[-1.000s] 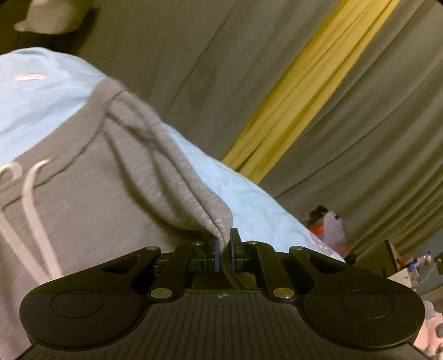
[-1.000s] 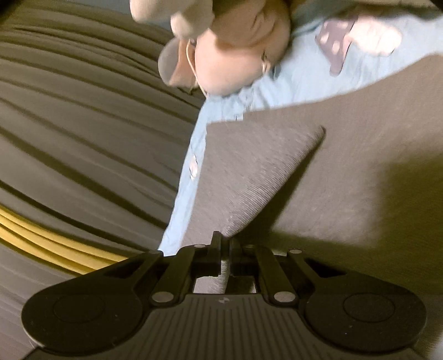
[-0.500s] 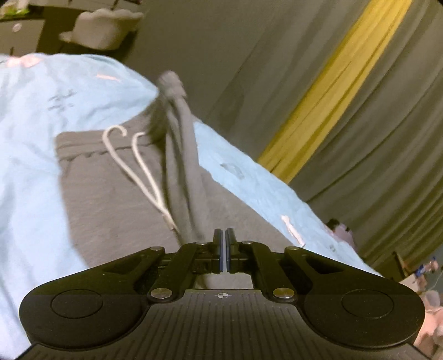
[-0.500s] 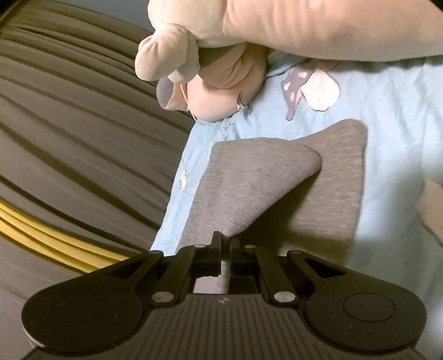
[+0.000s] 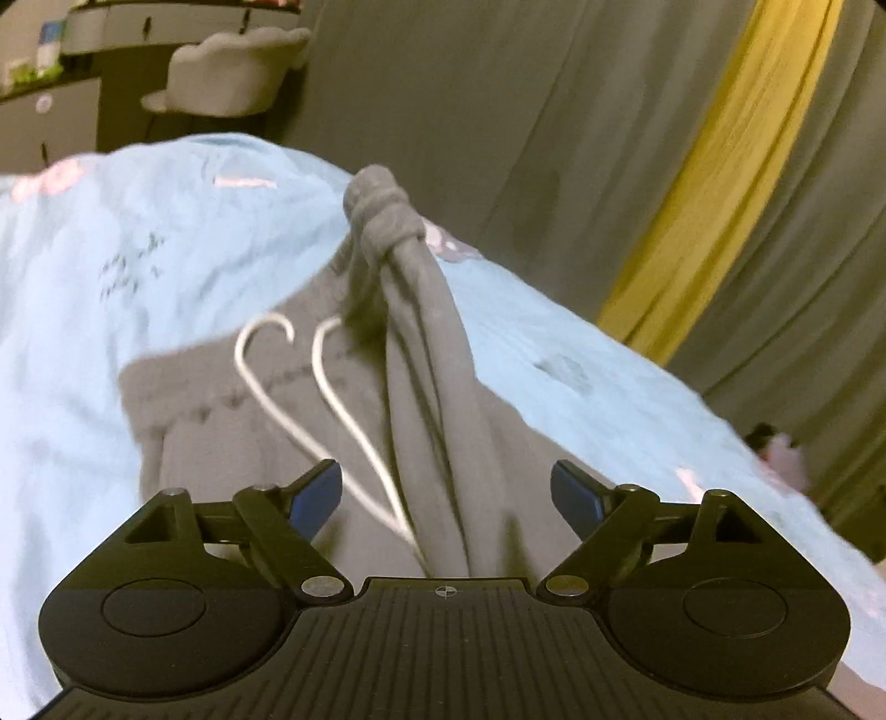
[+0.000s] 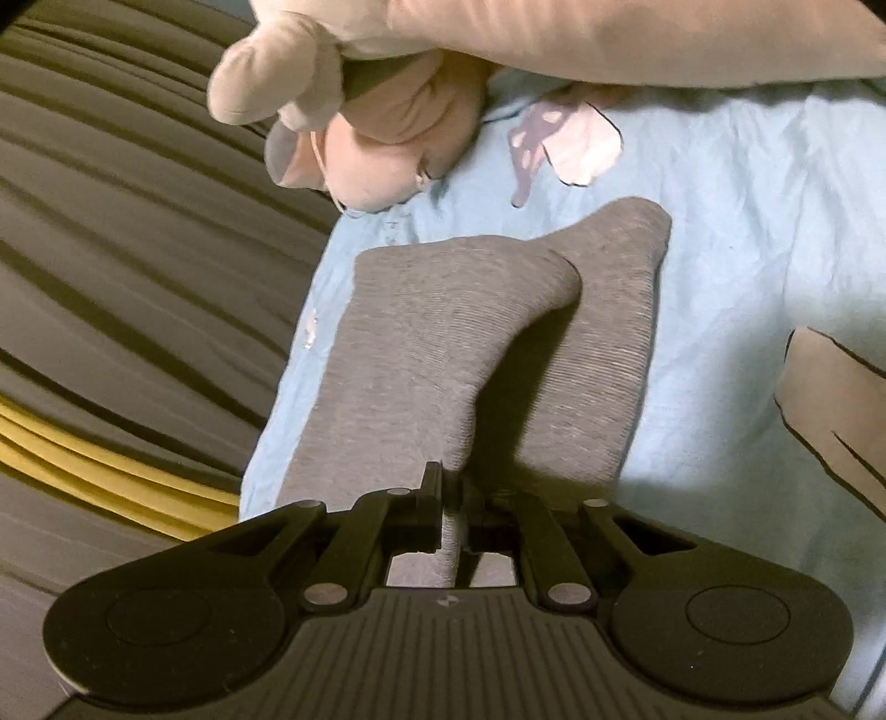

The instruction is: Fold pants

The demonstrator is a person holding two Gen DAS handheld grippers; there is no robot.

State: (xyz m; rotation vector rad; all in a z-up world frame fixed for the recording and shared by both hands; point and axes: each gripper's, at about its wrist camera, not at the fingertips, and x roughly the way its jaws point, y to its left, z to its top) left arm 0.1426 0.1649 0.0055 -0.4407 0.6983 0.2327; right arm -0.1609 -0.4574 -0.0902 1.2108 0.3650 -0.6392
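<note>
Grey sweatpants (image 5: 232, 443) lie on a light blue bed sheet (image 5: 111, 266), waistband away from me, with a white drawstring (image 5: 332, 410) on top. A bunched ridge of the fabric (image 5: 426, 343) runs up the middle. My left gripper (image 5: 446, 493) is open and empty, its blue-tipped fingers either side of that ridge. In the right wrist view my right gripper (image 6: 451, 498) is shut on the grey pant leg (image 6: 432, 343), which is folded over on itself and lifted off the sheet (image 6: 747, 249).
A pink plush toy (image 6: 387, 133) and a beige pillow (image 6: 637, 39) lie at the head of the bed. Grey and yellow curtains (image 5: 692, 194) hang along the bed's side. A pale chair (image 5: 232, 72) and a shelf stand beyond the bed.
My left gripper has let go of the waistband and opened; the fabric now lies in a ridge on the pants. My right gripper keeps hold of the leg, now seen closer.
</note>
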